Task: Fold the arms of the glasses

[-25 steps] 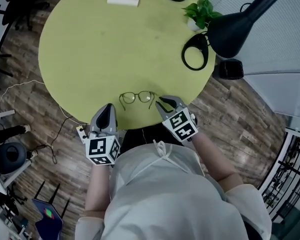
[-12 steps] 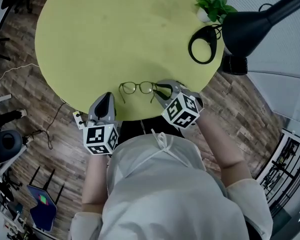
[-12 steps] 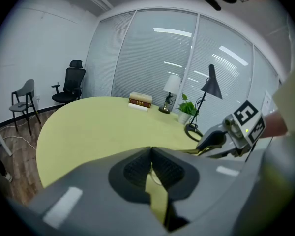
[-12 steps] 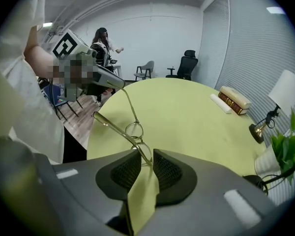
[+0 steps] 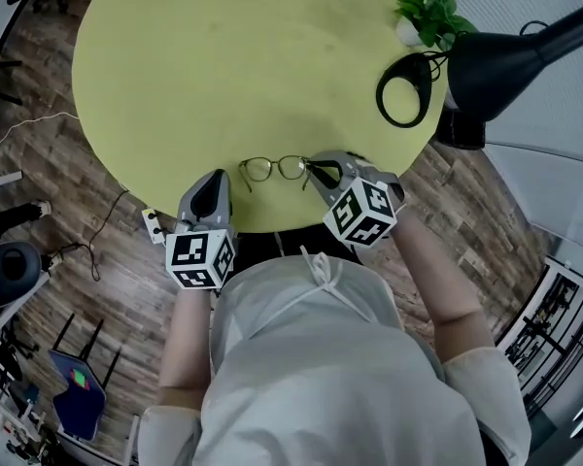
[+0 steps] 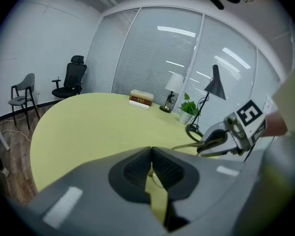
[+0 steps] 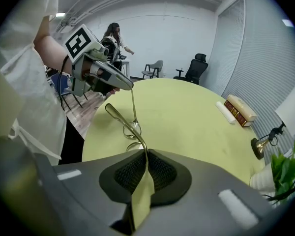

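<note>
Round yellow-green table, wood-plank floor.

We're in an office mtg room. There's a big round yellow-green table on a wood-plank floor, w/ full-height glass partition walls w/ closed white blinds. A black swivel office chair & a grey moulded visitor chair stand by the plain white wall. At the table's far side: black cone-shade desk lamp, small white-shade table lamp, potted green plant, stacked brown books.
</note>
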The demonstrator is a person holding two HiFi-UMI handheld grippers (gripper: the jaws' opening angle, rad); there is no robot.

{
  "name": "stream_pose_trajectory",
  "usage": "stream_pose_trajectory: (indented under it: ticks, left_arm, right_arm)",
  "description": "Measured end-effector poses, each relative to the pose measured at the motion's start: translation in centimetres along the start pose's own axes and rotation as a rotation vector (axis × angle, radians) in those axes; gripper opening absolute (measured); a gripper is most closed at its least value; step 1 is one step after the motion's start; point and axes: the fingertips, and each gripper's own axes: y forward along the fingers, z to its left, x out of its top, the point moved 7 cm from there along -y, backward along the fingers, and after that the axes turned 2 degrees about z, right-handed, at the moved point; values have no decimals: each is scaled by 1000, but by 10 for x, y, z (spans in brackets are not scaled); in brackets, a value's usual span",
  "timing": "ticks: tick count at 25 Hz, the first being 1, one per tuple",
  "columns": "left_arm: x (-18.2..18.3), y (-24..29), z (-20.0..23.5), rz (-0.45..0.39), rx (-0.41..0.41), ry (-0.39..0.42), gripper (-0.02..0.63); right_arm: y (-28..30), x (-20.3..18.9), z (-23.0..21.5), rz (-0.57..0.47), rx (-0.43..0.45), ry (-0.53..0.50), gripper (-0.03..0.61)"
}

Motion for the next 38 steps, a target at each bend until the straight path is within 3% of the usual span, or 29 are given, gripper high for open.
stream_pose_trajectory:
  ticks: [9,31,38]
  left_arm:
    - [8,16,-14,-4,-44,38,6]
    - [-20,64,-51,133,-115,155,6]
    - [-30,79,-56,168,-111,129,6]
  right_arm:
    - [-1,4,1,-8,-1,1,15]
    - [-8,-10,0,-64,-5,30,15]
    - [-6,-14,1,-74,8,34,15]
